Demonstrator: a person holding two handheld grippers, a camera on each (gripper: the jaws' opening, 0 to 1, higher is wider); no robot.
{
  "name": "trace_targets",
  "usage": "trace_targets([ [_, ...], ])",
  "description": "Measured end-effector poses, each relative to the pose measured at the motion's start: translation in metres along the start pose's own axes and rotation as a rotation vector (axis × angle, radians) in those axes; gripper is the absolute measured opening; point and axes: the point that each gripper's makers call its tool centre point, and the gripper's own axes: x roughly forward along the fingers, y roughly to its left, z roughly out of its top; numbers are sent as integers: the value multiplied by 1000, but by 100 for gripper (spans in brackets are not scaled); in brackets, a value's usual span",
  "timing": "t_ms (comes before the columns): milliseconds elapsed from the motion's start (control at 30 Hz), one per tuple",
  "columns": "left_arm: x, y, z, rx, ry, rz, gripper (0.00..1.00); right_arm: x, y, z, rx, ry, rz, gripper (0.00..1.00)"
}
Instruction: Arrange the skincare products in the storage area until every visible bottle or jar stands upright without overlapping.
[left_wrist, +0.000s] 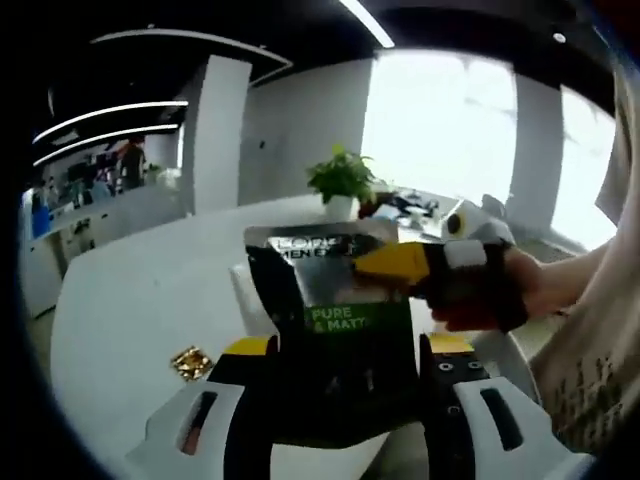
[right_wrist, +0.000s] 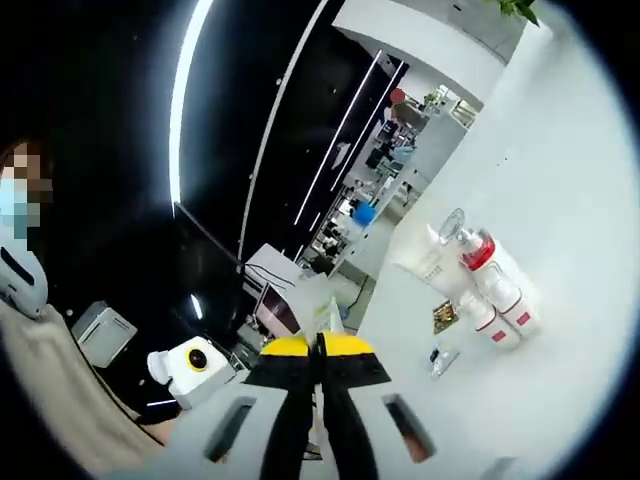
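Note:
A dark L'Oreal Men Expert tube (left_wrist: 345, 320) with a green band stands upright between the jaws of my left gripper (left_wrist: 347, 348), which close on its lower sides. My right gripper (left_wrist: 400, 262) reaches in from the right, held by a hand (left_wrist: 525, 285), and pinches the tube's upper right edge. In the right gripper view, my right gripper (right_wrist: 318, 368) has its jaws pressed together on the tube's thin pale edge (right_wrist: 322, 305). Further off on the white table (right_wrist: 560, 200), a white tube (right_wrist: 428, 262) and two red-capped bottles (right_wrist: 492, 275) lie together.
A small gold packet (left_wrist: 190, 362) lies on the white table (left_wrist: 130, 300) to the left of the tube, and a potted plant (left_wrist: 340, 182) stands at the far edge. The gold packet (right_wrist: 443, 316) and a small clear item (right_wrist: 441, 360) lie near the bottles.

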Motion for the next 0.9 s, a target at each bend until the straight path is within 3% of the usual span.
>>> trace_targets([
  [67,-2,4,4,-2,-2,-23,62,-2,7,5,6,7,35,1],
  [200,-4,9,0,-87,16,-97,64,-4,24,12,17,27,126,1],
  [267,-5,4,-2,-132,41,-180,62,-5,39,15,16,42,191,1],
  [500,-9,-21,12,-196,28,-356,56,-3,65,14,23,104,298,1],
  [567,-13,-32,16,-197,15,-417,44,-2,66,15,28,100,302,1],
  [633,-14,-37,20,-205,4,-436,30,0,63,17,31,99,296,1],
  [800,-14,-29,23,-237,-2,-402,26,4,49,23,35,94,238,1],
  [900,-17,-29,29,-274,-28,-406,18,7,43,27,17,98,208,1],
])
